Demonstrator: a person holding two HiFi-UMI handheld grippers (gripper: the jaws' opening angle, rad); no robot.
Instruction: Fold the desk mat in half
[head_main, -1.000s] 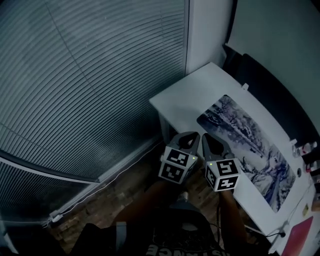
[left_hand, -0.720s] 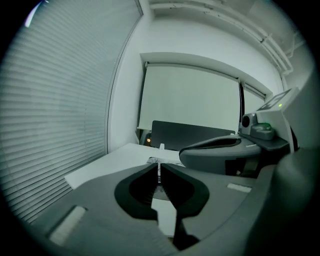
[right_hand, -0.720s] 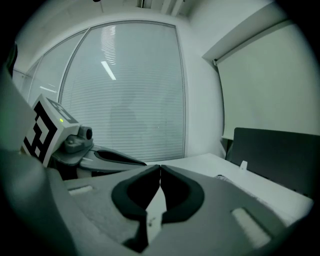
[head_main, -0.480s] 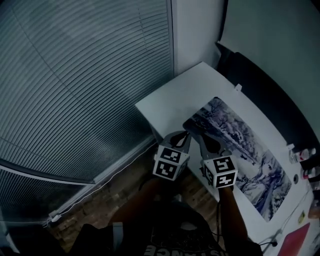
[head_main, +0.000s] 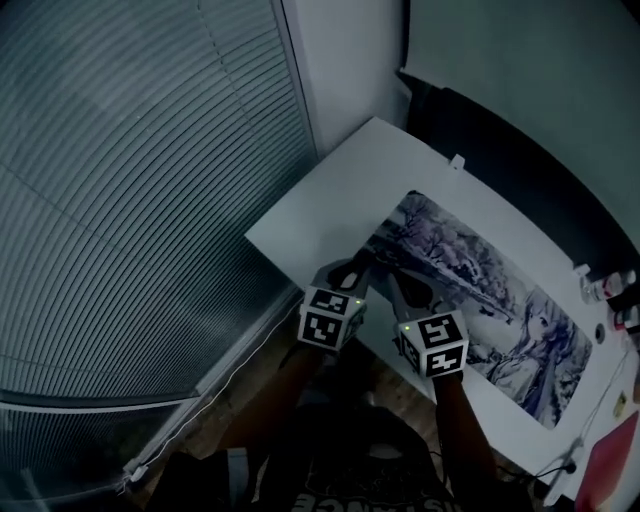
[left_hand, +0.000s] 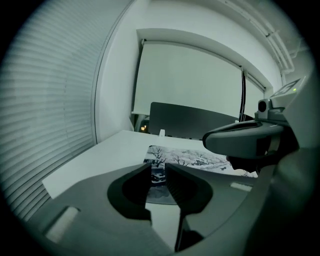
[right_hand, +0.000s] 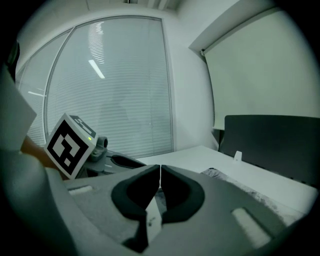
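A white desk (head_main: 320, 200) filled the corner, slatted blinds (head_main: 120, 180) on one side and a dark panel (head_main: 520, 150) along its back edge. Left gripper (left_hand: 158, 172) first: its jaws had just been opening and stood a narrow gap apart, nothing pinched between them. The near corner of the desk mat (head_main: 480, 290) showed through that gap. The right gripper (right_hand: 160, 175) was closed up (only a hairline slit between the pads) and empty. Both hovered side by side at the mat's end nearest the blinds. The left was just off that corner and the right was low over the mat's near long edge, though whether either touched it I couldn't tell. The mat itself lay flat and unfolded on the desk, its printed wintry scene facing up. Beyond the mat's far end stood a few small bottles (head_main: 610, 290).
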